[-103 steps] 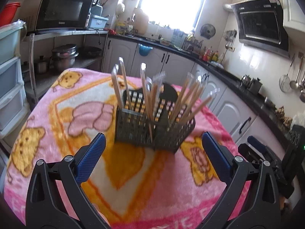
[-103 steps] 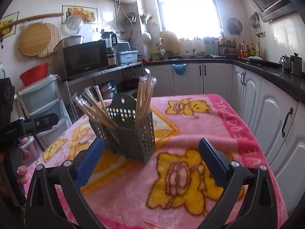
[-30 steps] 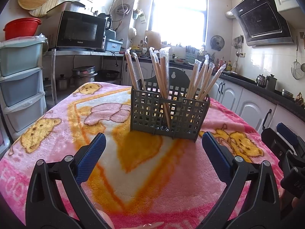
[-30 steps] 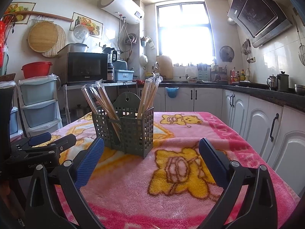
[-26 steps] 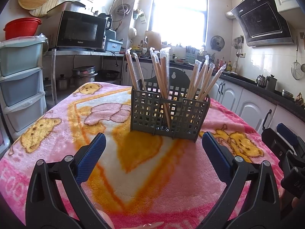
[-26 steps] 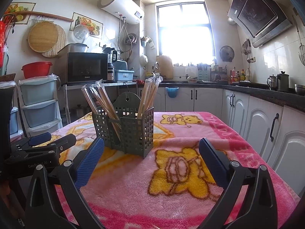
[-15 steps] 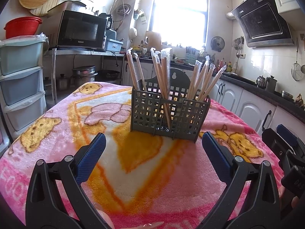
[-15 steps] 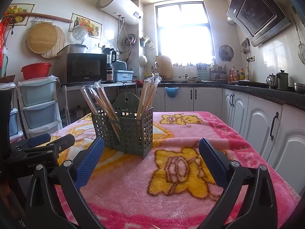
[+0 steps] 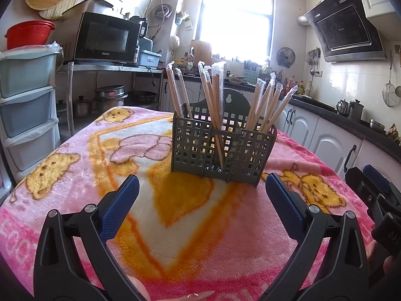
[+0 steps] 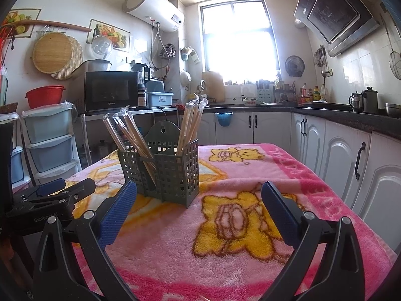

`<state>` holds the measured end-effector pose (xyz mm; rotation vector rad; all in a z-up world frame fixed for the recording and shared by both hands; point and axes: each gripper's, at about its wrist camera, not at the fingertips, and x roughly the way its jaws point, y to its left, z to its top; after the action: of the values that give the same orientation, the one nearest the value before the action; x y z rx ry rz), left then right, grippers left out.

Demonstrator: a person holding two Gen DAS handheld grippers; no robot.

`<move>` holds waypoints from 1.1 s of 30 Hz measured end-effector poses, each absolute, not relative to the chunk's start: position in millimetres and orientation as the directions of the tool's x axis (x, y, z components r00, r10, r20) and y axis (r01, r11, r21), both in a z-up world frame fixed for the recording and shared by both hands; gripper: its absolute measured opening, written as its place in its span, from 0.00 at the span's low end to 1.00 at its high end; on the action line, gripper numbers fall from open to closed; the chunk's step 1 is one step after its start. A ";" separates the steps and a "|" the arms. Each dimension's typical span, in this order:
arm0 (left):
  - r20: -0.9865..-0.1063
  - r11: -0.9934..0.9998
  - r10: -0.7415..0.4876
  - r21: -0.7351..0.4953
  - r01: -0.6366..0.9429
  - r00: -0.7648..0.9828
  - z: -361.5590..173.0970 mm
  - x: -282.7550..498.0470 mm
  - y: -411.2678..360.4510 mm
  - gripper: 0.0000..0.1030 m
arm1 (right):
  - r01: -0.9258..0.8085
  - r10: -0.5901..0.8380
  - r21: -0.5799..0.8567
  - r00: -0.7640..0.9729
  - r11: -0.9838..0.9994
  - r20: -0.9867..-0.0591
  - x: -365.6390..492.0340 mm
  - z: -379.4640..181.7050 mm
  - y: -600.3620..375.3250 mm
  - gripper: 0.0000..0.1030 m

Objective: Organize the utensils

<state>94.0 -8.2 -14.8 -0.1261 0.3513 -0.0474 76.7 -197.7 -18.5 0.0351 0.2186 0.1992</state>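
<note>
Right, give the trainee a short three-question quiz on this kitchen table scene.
1. True or false: the left hand-held gripper is open with nothing between its fingers.
2. Multiple choice: the wrapped chopsticks stand in A) a glass jar, B) the grey perforated caddy, C) flat on the pink blanket.
3. Fill in: the right hand-held gripper is ____ and touches nothing.

Key: 1 true; 2 B; 3 open.
</note>
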 end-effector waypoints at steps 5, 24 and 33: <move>-0.347 0.991 -0.069 -0.133 0.024 0.935 -16.1 94.7 -8.3 0.90 | -0.192 0.200 0.056 0.956 0.980 -0.215 77.0 -18.7 -197.6 0.94; -0.357 0.991 -0.064 -0.134 0.017 0.932 -16.2 97.9 -7.2 0.90 | -0.189 0.196 0.054 0.956 0.981 -0.217 77.0 -19.6 -197.3 0.94; -0.348 0.990 -0.077 -0.134 0.031 0.934 -15.8 96.6 -7.1 0.90 | -0.182 0.188 0.047 0.958 0.982 -0.218 75.8 -18.4 -196.5 0.94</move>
<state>96.6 -7.1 -15.8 -0.1273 0.3605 -0.0555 75.8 -196.5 -18.4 0.0267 0.2235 0.1879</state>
